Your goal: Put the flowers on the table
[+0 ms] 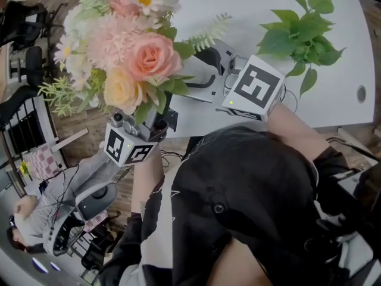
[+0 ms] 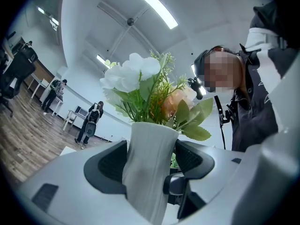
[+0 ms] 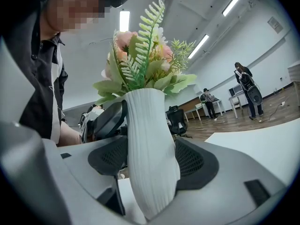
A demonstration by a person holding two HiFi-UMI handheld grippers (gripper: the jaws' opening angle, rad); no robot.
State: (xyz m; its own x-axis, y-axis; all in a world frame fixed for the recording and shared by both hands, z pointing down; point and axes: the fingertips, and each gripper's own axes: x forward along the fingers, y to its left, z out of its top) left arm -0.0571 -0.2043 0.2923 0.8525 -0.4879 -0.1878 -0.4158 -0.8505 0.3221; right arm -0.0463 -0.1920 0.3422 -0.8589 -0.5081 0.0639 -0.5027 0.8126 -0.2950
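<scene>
White ribbed vase (image 3: 147,125) of pink and cream flowers (image 1: 134,46) is at the counter (image 1: 250,5) edge, with the left hand-held gripper (image 2: 149,161) and right hand-held gripper (image 3: 152,159) both pinching its body; judged light, top-heavy and breakable, so grip the body, never the blooms.

White walls (image 3: 262,46), ceiling strip lights (image 2: 154,6), wood-plank floor (image 2: 23,139), black office chair (image 3: 178,120), distant white desks (image 3: 236,102)
</scene>
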